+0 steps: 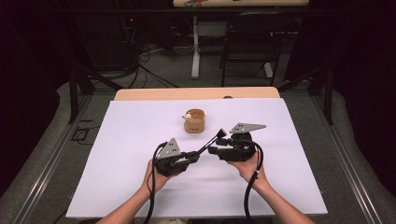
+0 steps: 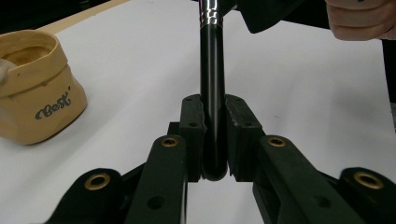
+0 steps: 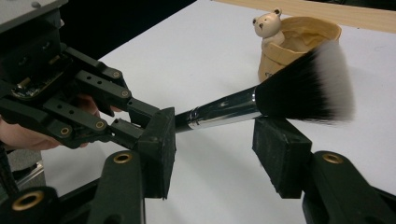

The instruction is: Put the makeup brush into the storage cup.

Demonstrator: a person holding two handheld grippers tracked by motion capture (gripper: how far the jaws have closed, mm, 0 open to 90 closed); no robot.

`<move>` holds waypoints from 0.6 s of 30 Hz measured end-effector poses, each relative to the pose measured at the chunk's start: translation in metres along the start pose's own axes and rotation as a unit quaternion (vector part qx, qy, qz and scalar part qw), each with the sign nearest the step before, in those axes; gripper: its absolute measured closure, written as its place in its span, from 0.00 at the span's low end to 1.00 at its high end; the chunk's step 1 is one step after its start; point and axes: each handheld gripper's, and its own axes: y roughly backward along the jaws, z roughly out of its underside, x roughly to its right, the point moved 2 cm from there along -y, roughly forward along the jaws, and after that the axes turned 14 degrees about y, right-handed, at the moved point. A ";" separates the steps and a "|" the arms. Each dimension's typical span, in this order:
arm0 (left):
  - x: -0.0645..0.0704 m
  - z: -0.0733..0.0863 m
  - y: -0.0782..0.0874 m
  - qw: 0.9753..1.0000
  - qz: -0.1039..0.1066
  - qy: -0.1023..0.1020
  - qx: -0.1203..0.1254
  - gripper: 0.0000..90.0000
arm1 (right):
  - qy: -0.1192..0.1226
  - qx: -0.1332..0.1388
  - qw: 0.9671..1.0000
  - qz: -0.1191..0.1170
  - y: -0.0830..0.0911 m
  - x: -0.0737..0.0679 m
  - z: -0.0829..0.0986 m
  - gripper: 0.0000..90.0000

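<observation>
Two claws meet low in the middle of the high view. One, the left claw (image 2: 215, 135), squeezes the brush (image 3: 261, 105) by its black handle end. Its partner, the right claw (image 3: 212, 149), is spread wide around the bristles. Up behind sits the cup (image 1: 194, 122). Next, I think, the right claw must close on the brush.

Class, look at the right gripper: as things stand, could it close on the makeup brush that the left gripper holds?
Probably yes. The right gripper has its jaws open either side of the brush, near the ferrule, with nothing between; the left gripper grips only the handle end.
</observation>
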 end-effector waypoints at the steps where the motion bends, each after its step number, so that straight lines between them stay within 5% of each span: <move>1: 0.000 0.000 0.000 1.000 0.000 0.000 0.000 0.88 | 0.000 0.000 1.000 0.000 0.000 0.000 0.000 0.55; 18: 0.004 0.002 -0.005 1.000 0.009 -0.009 -0.010 0.88 | -0.014 0.011 1.000 -0.004 0.000 0.001 0.000 0.61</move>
